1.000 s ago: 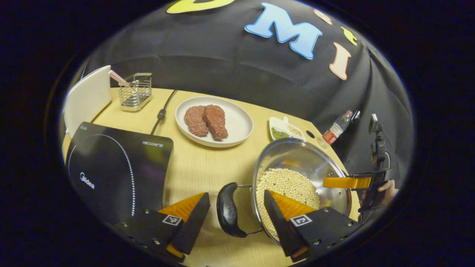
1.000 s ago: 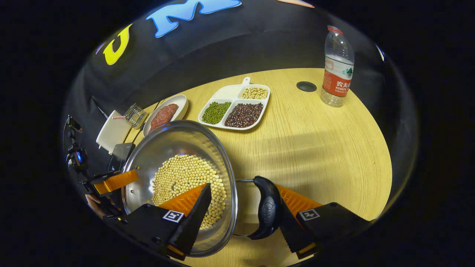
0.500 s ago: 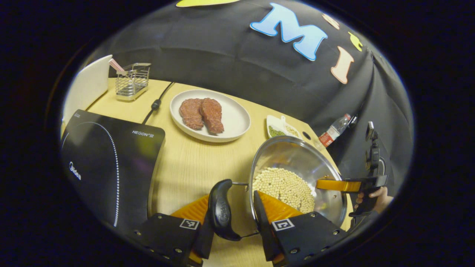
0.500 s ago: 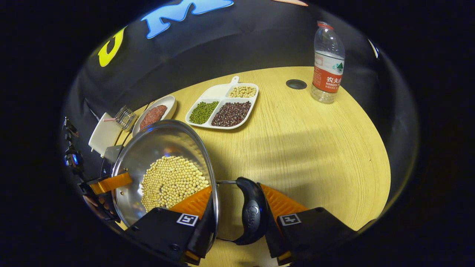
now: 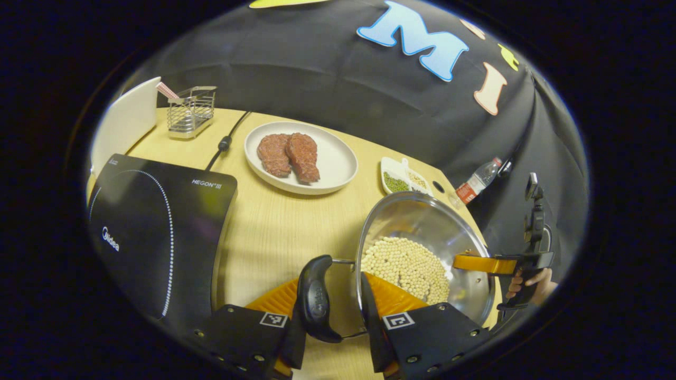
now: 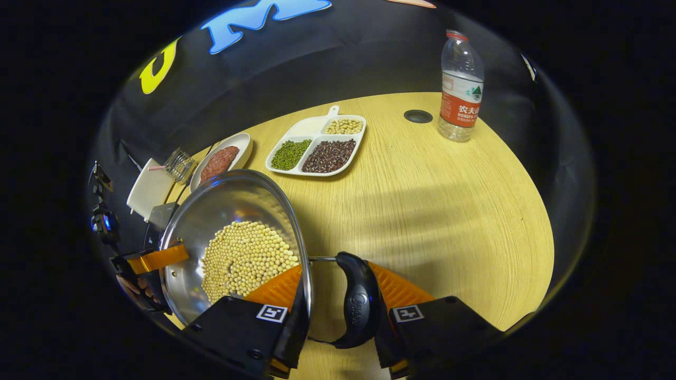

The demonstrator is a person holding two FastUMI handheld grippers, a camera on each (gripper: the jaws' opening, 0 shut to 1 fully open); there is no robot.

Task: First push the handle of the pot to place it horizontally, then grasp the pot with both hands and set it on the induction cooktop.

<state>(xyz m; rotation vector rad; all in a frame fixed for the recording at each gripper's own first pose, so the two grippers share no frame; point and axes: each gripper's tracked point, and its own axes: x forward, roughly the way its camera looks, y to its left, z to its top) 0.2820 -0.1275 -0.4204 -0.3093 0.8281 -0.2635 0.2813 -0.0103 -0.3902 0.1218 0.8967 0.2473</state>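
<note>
Pot (image 5: 422, 248) of soybeans on the desk (image 5: 274, 232) beside the induction cooktop (image 5: 153, 232), left gripper (image 5: 330, 332) fingers clamped on one black side handle (image 5: 315, 298), right gripper (image 6: 338, 338) fingers clamped on the other, plate of meat (image 5: 301, 158) beyond

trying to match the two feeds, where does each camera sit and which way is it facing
Left gripper view: rides the left hand-held gripper, clamped across one pot handle and the rim, facing the induction cooktop and meat plate; the person's hand shows.
Right gripper view: rides the right hand-held gripper at the opposite handle, facing the bean tray and bottle.
Shared: the pot of soybeans.
</note>
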